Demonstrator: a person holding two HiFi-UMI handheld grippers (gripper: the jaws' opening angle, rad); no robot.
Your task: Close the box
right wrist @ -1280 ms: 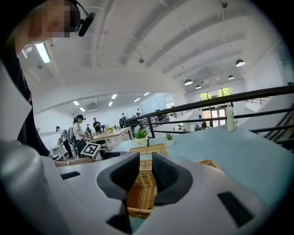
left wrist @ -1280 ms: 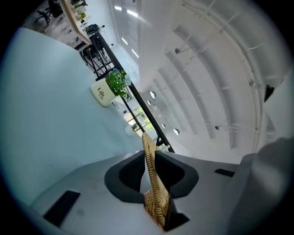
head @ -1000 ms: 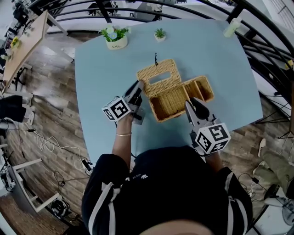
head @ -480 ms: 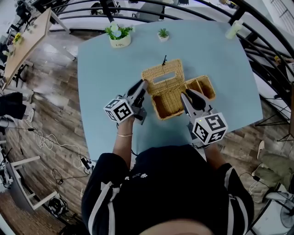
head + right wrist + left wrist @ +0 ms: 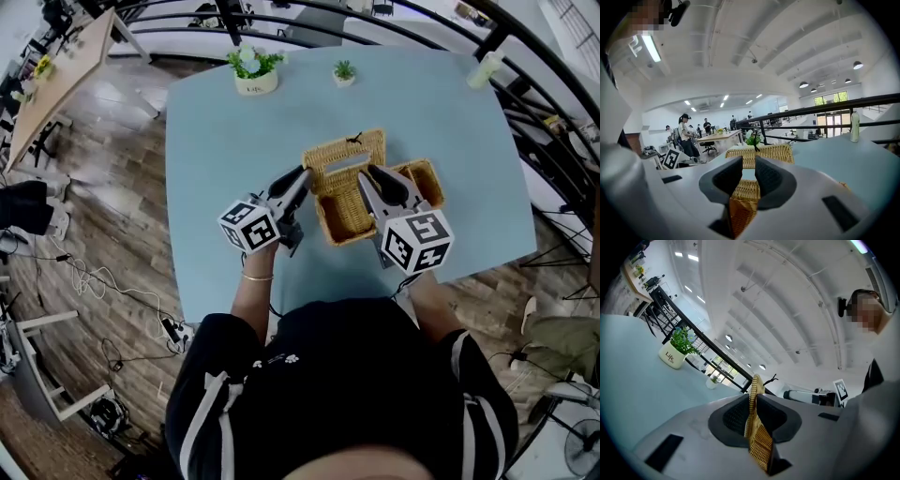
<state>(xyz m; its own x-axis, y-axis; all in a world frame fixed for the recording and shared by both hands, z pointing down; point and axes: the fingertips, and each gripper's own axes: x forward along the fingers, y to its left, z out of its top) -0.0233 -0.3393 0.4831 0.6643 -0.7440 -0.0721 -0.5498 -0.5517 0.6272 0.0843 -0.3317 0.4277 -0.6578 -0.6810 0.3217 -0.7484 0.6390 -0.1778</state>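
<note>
The left gripper (image 5: pixel 753 401) is holding the wicker lid (image 5: pixel 343 153) of the box (image 5: pixel 328 212). The edge of the lid stands between its two jaws, which have just been closing on it, and the pads press it from both sides. The lid is raised and stands about upright at this gripper's tips, on the far side of the box. The box itself sits on the blue table (image 5: pixel 211 131), just to the right of the left gripper and directly under the right gripper (image 5: pixel 368 174). The right gripper hangs over the open box with its tips near the lid. Its jaws stand a little apart, with a narrow gap, and nothing is pressed between them. A second wicker part (image 5: pixel 424 176) lies open on the table at the outer side of the right gripper. Well beyond the tips of both grippers, a white plant pot (image 5: pixel 256 82) stands near the table's far edge.
</note>
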